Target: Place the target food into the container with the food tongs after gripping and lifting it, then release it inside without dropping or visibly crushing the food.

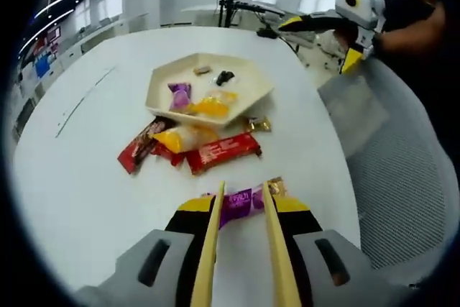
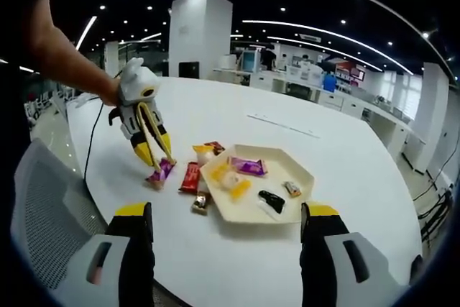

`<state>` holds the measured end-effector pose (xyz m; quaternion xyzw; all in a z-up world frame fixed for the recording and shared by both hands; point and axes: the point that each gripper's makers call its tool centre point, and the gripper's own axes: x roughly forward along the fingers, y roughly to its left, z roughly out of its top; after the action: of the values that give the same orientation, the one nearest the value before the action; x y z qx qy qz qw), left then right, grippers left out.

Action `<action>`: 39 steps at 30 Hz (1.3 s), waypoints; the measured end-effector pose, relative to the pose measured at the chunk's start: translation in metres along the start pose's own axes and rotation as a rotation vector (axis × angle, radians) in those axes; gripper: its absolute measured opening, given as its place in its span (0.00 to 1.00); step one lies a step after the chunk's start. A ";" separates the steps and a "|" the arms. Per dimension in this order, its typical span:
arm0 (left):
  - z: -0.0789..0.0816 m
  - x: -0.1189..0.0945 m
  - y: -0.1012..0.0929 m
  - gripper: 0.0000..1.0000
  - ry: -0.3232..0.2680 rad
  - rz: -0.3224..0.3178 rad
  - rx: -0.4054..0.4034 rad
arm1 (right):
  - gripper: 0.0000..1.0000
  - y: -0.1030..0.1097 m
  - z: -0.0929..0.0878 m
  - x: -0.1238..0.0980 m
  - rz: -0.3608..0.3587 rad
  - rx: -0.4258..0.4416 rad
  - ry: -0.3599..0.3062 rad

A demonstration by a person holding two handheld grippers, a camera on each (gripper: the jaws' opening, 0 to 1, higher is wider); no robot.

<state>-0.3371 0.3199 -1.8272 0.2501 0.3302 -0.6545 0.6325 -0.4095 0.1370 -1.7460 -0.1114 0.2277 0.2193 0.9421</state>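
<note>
My left gripper (image 1: pixel 243 212) is shut on a pair of pale wooden food tongs (image 1: pixel 213 235). The tong tips straddle a purple snack packet (image 1: pixel 248 197) lying on the white table, close to its sides. In the right gripper view the left gripper (image 2: pixel 153 147) points down with the tongs (image 2: pixel 159 154) at that purple packet (image 2: pixel 161 172). A cream hexagonal tray (image 1: pixel 159 84) (image 2: pixel 302 176) holds several small wrapped snacks. My right gripper (image 2: pixel 228 213) is open and holds nothing, hovering back from the tray; it is also seen far off (image 1: pixel 357 16).
Red packets (image 1: pixel 223 152) (image 2: pixel 190 176), a yellow packet (image 1: pixel 180 136) and a small gold candy (image 1: pixel 257 125) lie between the tray and the tongs. A grey mesh chair (image 1: pixel 402 170) stands at the table's edge. A person's arm (image 2: pixel 68 55) holds the left gripper.
</note>
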 end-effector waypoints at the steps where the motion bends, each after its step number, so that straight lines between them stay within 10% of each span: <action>1: -0.002 -0.002 -0.001 0.25 0.004 0.002 0.005 | 0.83 0.000 0.000 0.000 0.000 0.000 0.000; 15: -0.028 -0.033 -0.005 0.25 -0.053 0.116 -0.067 | 0.83 0.003 -0.001 0.001 0.009 -0.009 0.005; 22: -0.039 -0.041 0.001 0.25 0.109 0.129 0.179 | 0.83 0.005 0.001 0.000 0.015 -0.015 0.001; 29: -0.023 -0.034 0.005 0.24 0.146 0.071 0.370 | 0.82 0.005 0.001 0.000 0.009 -0.017 0.001; 39: -0.033 -0.023 0.000 0.24 0.236 -0.020 0.427 | 0.82 0.003 0.001 -0.001 -0.002 -0.021 0.001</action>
<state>-0.3387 0.3602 -1.8319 0.4495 0.2582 -0.6821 0.5158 -0.4114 0.1397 -1.7449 -0.1216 0.2257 0.2207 0.9410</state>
